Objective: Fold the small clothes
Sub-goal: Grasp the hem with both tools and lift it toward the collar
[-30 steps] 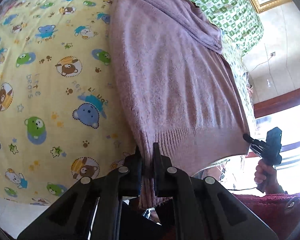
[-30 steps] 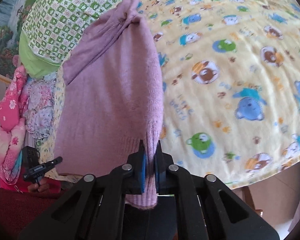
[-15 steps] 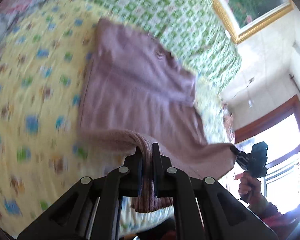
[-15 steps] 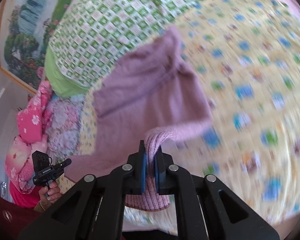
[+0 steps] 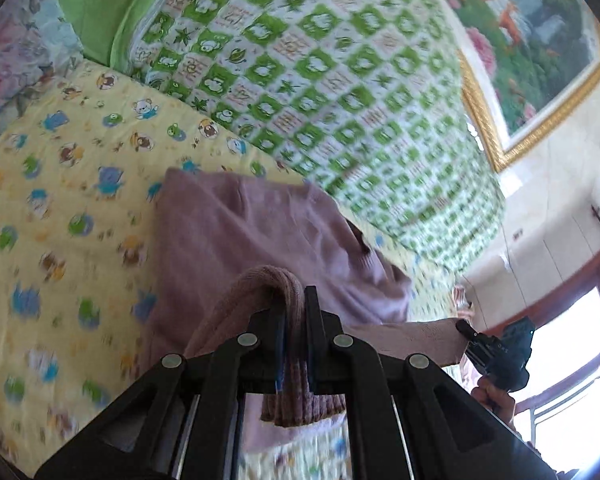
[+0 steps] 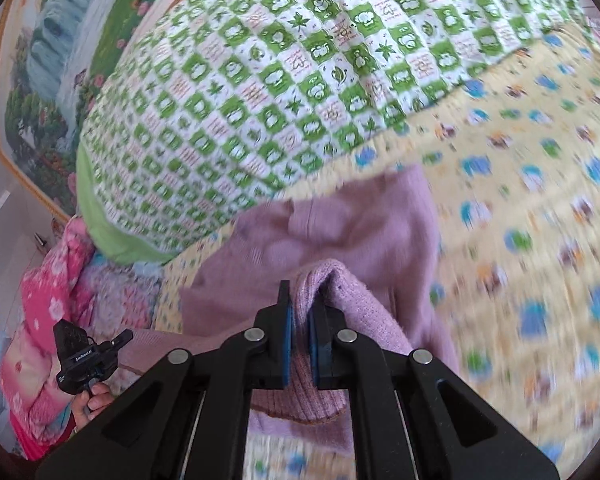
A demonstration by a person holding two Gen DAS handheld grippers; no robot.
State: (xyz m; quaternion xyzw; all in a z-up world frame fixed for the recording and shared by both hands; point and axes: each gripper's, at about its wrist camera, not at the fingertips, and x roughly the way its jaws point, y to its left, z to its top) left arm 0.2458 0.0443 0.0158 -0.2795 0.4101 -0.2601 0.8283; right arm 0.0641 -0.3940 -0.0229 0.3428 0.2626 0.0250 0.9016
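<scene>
A small mauve knit sweater lies on a yellow bear-print sheet. My left gripper is shut on one ribbed hem corner, lifted and carried over the sweater's body. My right gripper is shut on the other hem corner of the sweater. The hem edge stretches between the two grippers above the sweater. The right gripper also shows in the left wrist view, and the left gripper shows in the right wrist view.
A green-and-white checked quilt is bunched behind the sweater's collar end. Pink floral bedding lies at the bed's side. A framed painting hangs on the wall and a window is at the right.
Both grippers have lifted the hem and carried it forward over the sweater towards the collar, so the lower part now folds over the body. The views have tilted up towards the quilt.
</scene>
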